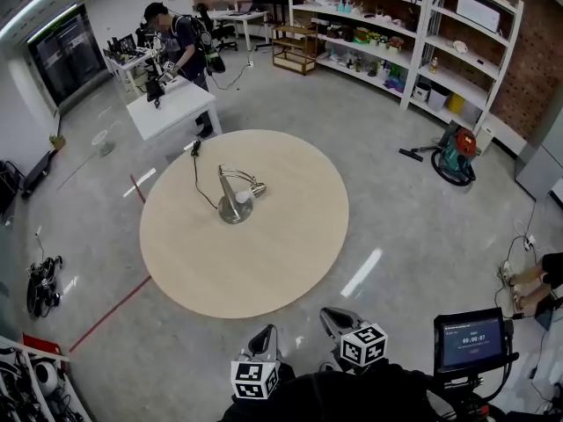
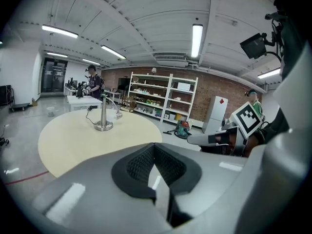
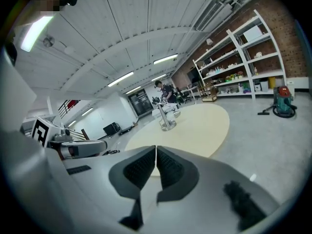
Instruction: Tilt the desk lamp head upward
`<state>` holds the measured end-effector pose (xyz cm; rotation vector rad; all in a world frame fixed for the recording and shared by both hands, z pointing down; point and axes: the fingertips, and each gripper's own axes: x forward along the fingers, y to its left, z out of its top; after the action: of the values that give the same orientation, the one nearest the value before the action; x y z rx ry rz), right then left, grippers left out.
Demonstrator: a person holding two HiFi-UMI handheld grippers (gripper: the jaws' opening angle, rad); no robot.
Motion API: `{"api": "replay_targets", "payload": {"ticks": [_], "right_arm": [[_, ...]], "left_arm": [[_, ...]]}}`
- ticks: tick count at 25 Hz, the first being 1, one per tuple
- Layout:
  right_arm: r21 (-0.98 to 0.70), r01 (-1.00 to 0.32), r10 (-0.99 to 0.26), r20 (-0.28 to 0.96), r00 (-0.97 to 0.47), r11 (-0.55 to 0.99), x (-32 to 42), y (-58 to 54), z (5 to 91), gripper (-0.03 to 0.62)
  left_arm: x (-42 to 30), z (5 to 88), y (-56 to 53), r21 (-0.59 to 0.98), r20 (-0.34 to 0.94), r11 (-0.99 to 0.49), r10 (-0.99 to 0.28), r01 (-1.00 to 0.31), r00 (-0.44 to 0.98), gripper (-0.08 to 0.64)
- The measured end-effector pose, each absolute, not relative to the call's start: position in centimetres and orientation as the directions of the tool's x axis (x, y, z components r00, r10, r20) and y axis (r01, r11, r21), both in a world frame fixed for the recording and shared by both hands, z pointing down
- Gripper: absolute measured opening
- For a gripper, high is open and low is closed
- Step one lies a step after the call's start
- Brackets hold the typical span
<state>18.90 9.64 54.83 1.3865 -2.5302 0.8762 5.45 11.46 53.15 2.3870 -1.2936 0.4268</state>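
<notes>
A silver desk lamp [image 1: 236, 197] stands left of centre on the round beige table [image 1: 290, 244], its head [image 1: 254, 189] pointing right and slightly down, its black cable [image 1: 199, 178] trailing to the table's far left edge. Both grippers are held low near my body, well short of the table's near edge. My left gripper [image 1: 267, 332] is shut and empty, and so is my right gripper [image 1: 331, 315]. In the left gripper view the shut left gripper [image 2: 154, 149] faces the far lamp [image 2: 104, 117]. In the right gripper view the shut right gripper [image 3: 156, 151] also points toward the lamp [image 3: 167, 119].
A person works at a white table [image 1: 171, 105] at the back left. White shelves [image 1: 400, 38] line the back right, with a green vacuum cleaner [image 1: 456, 156] on the floor. A small screen [image 1: 471, 340] sits at my right. Red tape [image 1: 110, 313] crosses the floor.
</notes>
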Motion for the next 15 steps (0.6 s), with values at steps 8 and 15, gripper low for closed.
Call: {"api": "replay_targets", "payload": {"ticks": [8, 15], "right_arm": [[-0.392, -0.846, -0.758, 0.405, -0.511, 0.361, 15.4, 5.1, 54.8, 0.009], [-0.355, -0.875, -0.774, 0.43, -0.465, 0.328, 11.4, 2.1, 55.4, 0.009]], "left_arm": [[1.6, 53.5, 5.3, 0.23, 0.412, -0.527, -0.709, -0.819, 0.572, 0.008], [-2.3, 54.6, 1.0, 0.266, 0.384, -0.555, -0.689, -0.788, 0.615, 0.008]]}}
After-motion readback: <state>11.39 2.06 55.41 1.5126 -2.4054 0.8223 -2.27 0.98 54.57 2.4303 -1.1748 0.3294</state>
